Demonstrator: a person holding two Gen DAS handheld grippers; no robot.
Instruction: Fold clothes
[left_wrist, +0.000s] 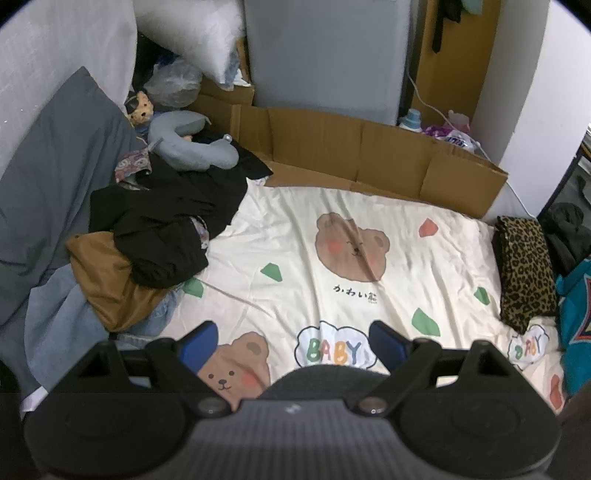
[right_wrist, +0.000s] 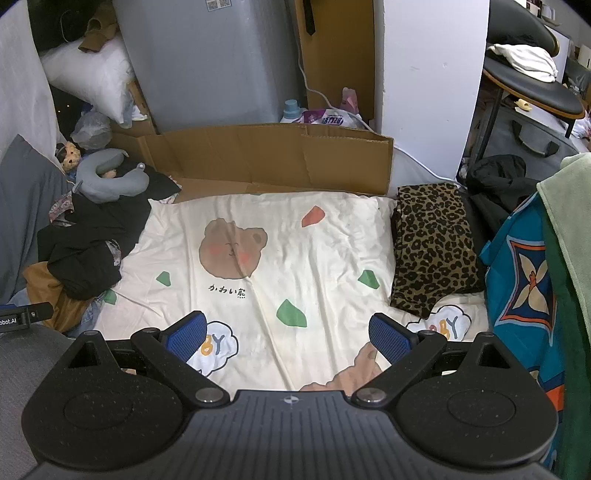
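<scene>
On a bed spread with a cream bear-print sheet (left_wrist: 295, 258), a heap of unfolded clothes (left_wrist: 162, 229) sits at the left edge: a black garment on top, a brown one (left_wrist: 107, 284) and pale denim (left_wrist: 55, 314) half buried beneath, their shapes hard to make out. A folded leopard-print piece (right_wrist: 432, 243) lies well apart at the right edge. The left gripper (left_wrist: 291, 341) and right gripper (right_wrist: 288, 334) hang above the bare sheet, fingers spread wide with nothing between them. A grey neck pillow (left_wrist: 192, 144) rests behind the heap; flattened cardboard (left_wrist: 369, 151) lines the far side. Teal fabric (right_wrist: 524, 280) is cut off at right.
</scene>
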